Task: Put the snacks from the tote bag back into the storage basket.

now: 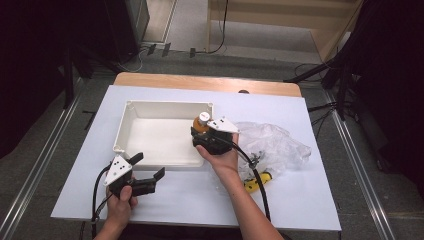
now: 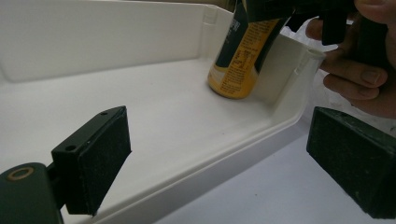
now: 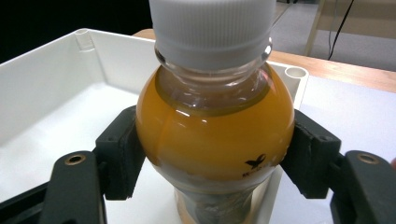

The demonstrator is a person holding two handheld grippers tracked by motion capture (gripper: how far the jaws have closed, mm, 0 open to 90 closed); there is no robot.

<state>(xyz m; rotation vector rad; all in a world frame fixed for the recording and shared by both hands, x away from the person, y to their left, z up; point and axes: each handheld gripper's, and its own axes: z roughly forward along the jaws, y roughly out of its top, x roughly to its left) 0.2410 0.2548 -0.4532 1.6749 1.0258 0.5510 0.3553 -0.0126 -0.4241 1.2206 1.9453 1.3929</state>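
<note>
Left tongs [image 1: 150,176], at 7 o'clock on the worktop [image 1: 310,200]: jaws apart, empty, beside white tray [image 1: 131,125]. Right tongs [image 3: 212,154]: clamped on orange drink bottle [image 3: 212,140], upright over the tray's 3 o'clock corner, base apparently just touching down. Remaining, by judgement: release. Plastic bag [image 1: 272,142] lying at 3 o'clock.
</note>
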